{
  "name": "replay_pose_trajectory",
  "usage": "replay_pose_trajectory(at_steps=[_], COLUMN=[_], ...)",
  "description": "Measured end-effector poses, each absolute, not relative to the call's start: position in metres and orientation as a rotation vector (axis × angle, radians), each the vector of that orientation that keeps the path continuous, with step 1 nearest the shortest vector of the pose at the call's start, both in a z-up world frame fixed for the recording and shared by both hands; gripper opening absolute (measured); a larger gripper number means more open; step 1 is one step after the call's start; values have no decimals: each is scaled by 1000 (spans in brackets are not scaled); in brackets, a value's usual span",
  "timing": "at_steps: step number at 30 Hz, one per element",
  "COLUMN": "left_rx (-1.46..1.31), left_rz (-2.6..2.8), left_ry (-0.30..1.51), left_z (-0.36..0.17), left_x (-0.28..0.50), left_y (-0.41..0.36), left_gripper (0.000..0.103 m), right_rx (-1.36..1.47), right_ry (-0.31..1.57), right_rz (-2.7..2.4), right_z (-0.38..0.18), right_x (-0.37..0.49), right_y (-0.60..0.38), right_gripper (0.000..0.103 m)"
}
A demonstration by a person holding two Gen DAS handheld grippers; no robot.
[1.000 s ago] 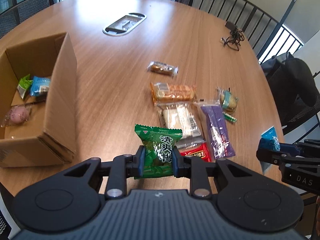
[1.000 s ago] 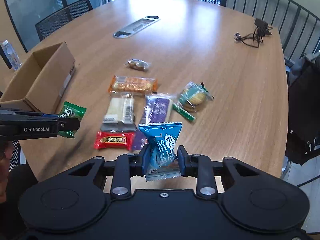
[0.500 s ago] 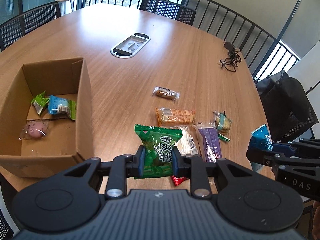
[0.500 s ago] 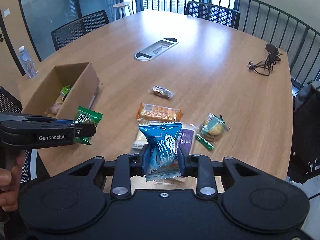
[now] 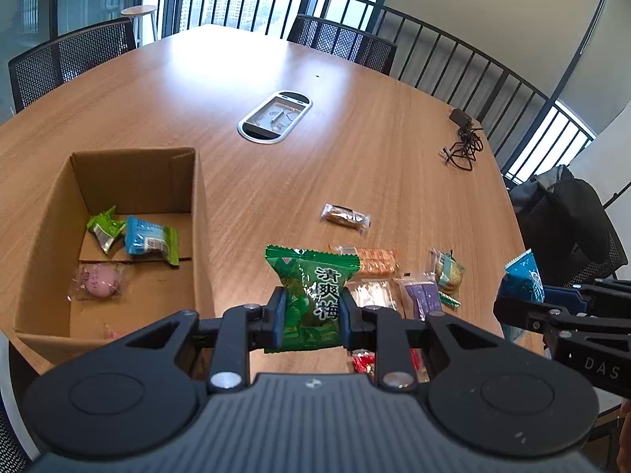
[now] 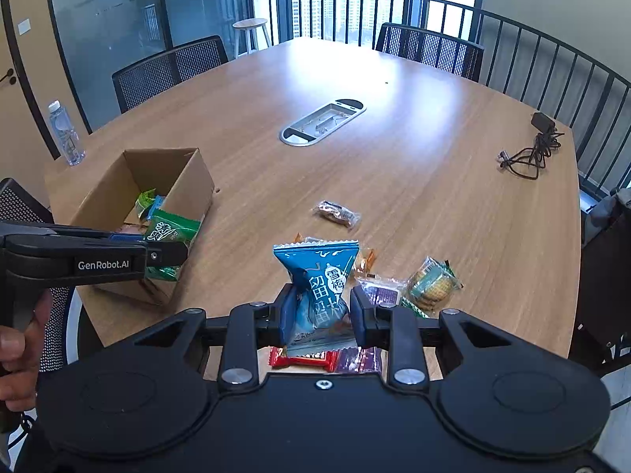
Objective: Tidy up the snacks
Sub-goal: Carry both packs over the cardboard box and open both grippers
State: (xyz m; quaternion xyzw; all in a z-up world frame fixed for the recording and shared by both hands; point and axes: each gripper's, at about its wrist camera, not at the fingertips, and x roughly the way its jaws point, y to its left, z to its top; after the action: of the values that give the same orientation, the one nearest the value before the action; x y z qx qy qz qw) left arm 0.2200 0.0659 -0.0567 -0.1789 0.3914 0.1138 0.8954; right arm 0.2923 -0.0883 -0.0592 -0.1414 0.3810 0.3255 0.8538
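The left gripper [image 5: 311,313] is clamped on a green snack packet [image 5: 309,295], its 2 jaws pressed against the packet's sides and the packet standing upright above the table [image 5: 355,149]; the right gripper [image 6: 319,311] is likewise closed tight on a blue snack packet [image 6: 317,280], held upright between its pads; a hand [image 6: 17,351] grips the left gripper's handle at the edge of the right wrist view; both packets hang clear of the wood; to the left sits an open cardboard box [image 5: 199,213], and inside it lie a small green packet [image 5: 104,228], a blue-and-green packet [image 5: 148,238] just beside it, and a pink sweet in clear wrap [image 5: 98,280] nearer the front; loose on the table to the right of the box are a brown bar in clear wrap [image 5: 346,216], an orange cracker packet [image 5: 374,260], a white wafer packet [image 5: 372,293], a purple packet [image 5: 424,295], a round biscuit packet [image 5: 449,270] and a red packet [image 6: 303,358], clustered close together; farther off lie a metal cable hatch [image 5: 275,117] and a coiled black cable [image 5: 463,146]; a water bottle [image 6: 66,134] stands beyond the box.
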Motion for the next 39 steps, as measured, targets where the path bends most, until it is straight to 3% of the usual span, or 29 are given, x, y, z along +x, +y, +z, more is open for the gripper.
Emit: replay_pose_trajectory(at_steps=[21, 39], left_rx=[-418, -475], left_rz=[347, 403], left_ry=[761, 818], left_z=[-46, -80], left_x=[192, 185], left_y=[148, 194], left_gripper=[26, 26], right_rx=[-329, -327], right_ry=[754, 763], right_rz=[809, 870], right_z=[-38, -50], right_x=[265, 260], right_y=[-23, 15], right_gripper=[29, 29])
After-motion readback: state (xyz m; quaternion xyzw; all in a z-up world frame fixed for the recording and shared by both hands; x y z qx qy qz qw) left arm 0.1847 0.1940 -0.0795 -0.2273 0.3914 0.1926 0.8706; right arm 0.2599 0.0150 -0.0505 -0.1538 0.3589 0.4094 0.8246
